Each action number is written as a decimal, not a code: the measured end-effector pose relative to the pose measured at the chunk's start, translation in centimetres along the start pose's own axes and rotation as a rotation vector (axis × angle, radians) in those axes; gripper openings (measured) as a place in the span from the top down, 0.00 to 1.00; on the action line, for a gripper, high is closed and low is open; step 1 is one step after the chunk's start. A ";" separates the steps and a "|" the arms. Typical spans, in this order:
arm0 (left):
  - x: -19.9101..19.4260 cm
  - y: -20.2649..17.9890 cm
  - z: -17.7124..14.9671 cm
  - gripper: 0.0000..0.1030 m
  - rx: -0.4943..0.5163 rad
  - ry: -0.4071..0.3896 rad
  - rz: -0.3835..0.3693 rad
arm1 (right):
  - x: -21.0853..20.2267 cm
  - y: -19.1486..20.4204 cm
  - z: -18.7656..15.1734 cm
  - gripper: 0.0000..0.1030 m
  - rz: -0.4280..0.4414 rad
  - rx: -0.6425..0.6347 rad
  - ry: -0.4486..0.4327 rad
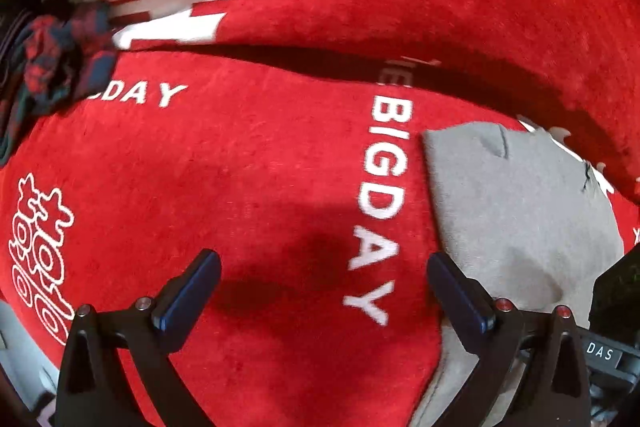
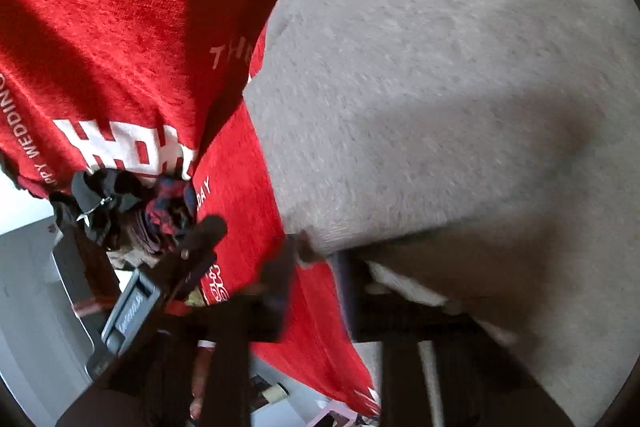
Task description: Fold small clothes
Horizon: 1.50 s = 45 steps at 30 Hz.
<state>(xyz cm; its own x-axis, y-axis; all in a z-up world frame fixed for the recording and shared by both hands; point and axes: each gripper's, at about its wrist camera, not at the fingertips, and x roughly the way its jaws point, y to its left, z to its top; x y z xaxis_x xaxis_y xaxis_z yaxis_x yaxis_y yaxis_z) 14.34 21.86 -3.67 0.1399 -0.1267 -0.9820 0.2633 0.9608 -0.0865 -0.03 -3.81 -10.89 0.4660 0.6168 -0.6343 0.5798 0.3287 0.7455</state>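
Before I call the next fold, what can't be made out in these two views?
- Left wrist view: the grey fabric garment runs off the lower right edge; its full outline is unseen.
- Right wrist view: the right hand-held gripper is motion-blurred; its grip on the garment is unclear.
- Both views: the dark crumpled clothes pile is too tangled to count.

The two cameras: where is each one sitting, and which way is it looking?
Left wrist view: sits on the left gripper, looking steeply down at the red cloth with white lettering and the grey fabric garment; its own open fingers show.
Right wrist view: sits on the right gripper, looking slantwise down, shut on the grey garment's edge; its blurred fingers show.
Shared: red cloth, grey garment, dark plaid clothes pile.
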 end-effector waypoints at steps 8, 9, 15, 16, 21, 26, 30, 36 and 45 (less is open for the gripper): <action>0.6 -0.6 0.1 0.00 0.043 -0.002 0.056 | 2.7 0.3 -0.9 0.92 -0.021 0.020 0.023; 0.7 -1.0 -0.1 0.00 0.053 0.002 0.051 | 2.2 0.2 -1.1 0.92 -0.022 0.025 0.030; 2.5 -4.9 -0.8 0.00 0.142 0.023 0.037 | -7.1 -1.2 0.6 0.62 -0.174 -0.092 -0.084; 2.7 -5.4 -0.8 0.00 0.146 0.025 0.030 | -9.4 -2.0 1.5 0.62 -0.223 -0.090 -0.136; 2.8 -6.5 -0.7 0.00 0.136 0.020 0.018 | -18.8 -8.5 5.8 0.62 -0.377 0.119 -0.374; 2.5 -7.5 -0.5 0.00 0.150 0.009 0.043 | -20.9 -10.8 8.8 0.85 -0.370 0.210 -0.454; 3.6 -8.4 -1.0 0.00 0.204 0.005 0.121 | -21.5 -9.7 9.4 0.93 -0.430 0.122 -0.450; 4.1 -7.8 -1.4 0.00 0.229 0.015 0.178 | -22.6 -12.0 8.3 0.91 -0.478 0.141 -0.418; 2.7 -10.3 -1.2 0.00 0.229 0.008 0.123 | -23.7 -8.8 8.0 0.84 -0.527 -0.046 -0.414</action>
<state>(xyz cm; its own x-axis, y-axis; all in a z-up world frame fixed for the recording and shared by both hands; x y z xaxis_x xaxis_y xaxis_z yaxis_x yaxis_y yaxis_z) 10.85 11.88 -5.63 0.1769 -0.0093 -0.9842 0.4542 0.8879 0.0733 -10.83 -27.05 -4.10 0.3518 0.0437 -0.9350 0.7752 0.5463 0.3172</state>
